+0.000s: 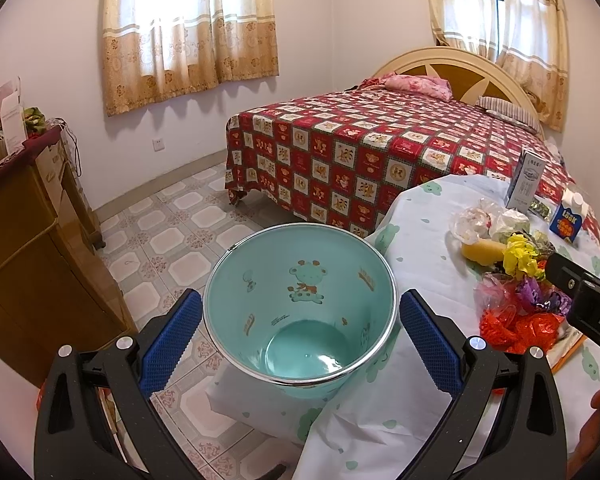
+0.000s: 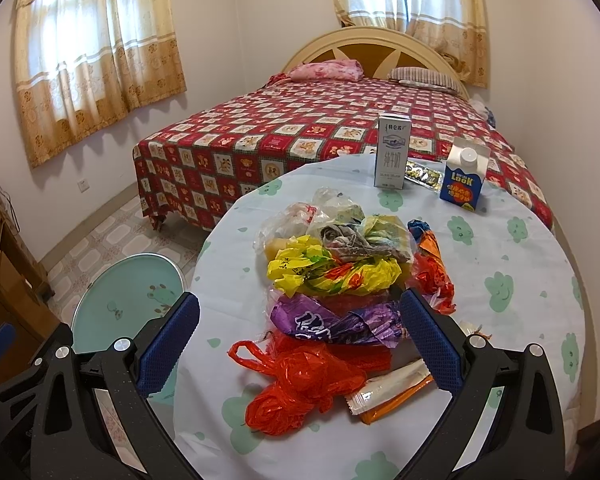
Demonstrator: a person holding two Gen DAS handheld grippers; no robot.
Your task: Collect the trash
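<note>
A pile of trash lies on the round table point(image 2: 512, 240): a red plastic bag point(image 2: 300, 380), a purple wrapper point(image 2: 332, 324), a yellow bag point(image 2: 320, 272), clear bags point(image 2: 296, 216) and an orange-white wrapper point(image 2: 392, 392). My right gripper point(image 2: 300, 344) hovers open just above the near side of the pile, holding nothing. An empty teal bin point(image 1: 260, 280) stands on the floor beside the table's left edge. My left gripper point(image 1: 300, 336) is open, one finger on each side of the bin's rim and a small gap at each. The bin point(image 2: 128, 292) also shows in the right wrist view.
A white milk carton point(image 2: 393, 152), a blue carton point(image 2: 464, 180) and a sachet strip point(image 2: 424, 174) stand at the table's far side. A bed with a red checked cover point(image 1: 360, 152) lies beyond. A wooden cabinet point(image 1: 28, 248) stands left, across tiled floor point(image 1: 172, 216).
</note>
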